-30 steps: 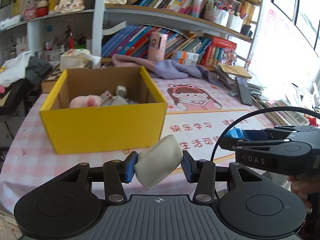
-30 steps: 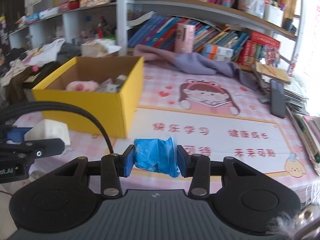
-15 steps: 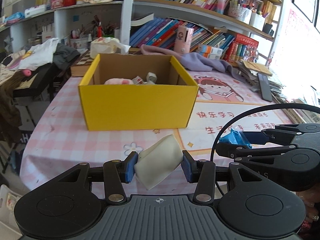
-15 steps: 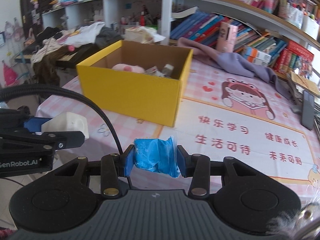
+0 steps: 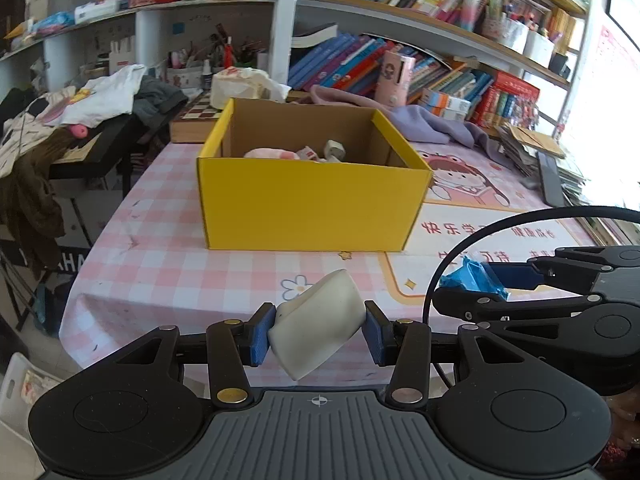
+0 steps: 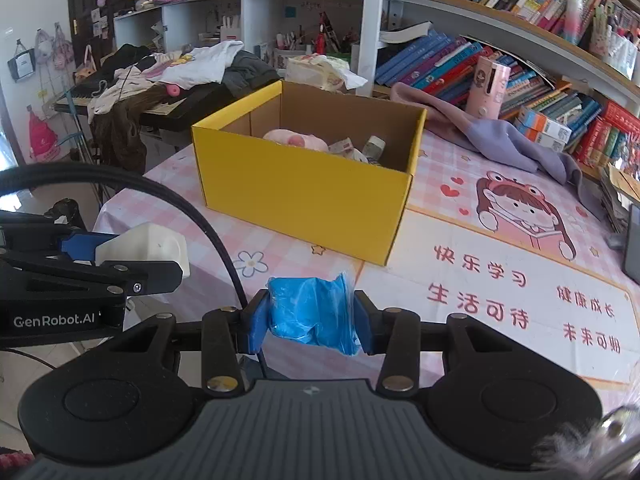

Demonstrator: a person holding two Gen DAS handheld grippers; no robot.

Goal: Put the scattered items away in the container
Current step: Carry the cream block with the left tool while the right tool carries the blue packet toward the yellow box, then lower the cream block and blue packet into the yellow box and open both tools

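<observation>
- We see the left hand-held gripper point(image 5: 318, 334) clamped on a white block point(image 5: 316, 324), which sits tilted between its blue pads point(image 5: 260, 334), held above the near edge of the worktop point(image 5: 160, 264).
- We see the right hand-held gripper point(image 6: 310, 316) closed around a crumpled blue wrapper point(image 6: 310, 314), also in the air over the pink checked cloth.
- From the right wrist view, the left hand-held gripper and its white block point(image 6: 146, 246) hang to the left, near but apart from the blue wrapper.
- The yellow box point(image 5: 312, 208) stands open on the worktop, beyond both grippers and well apart from them.
- Inside the yellow box point(image 6: 304, 196) we make out a pink soft item point(image 6: 294, 138) and a few small pale things we cannot identify.
- A purple cloth point(image 6: 480, 128) lies on the worktop behind the box, in front of a row of books point(image 6: 432, 64).
</observation>
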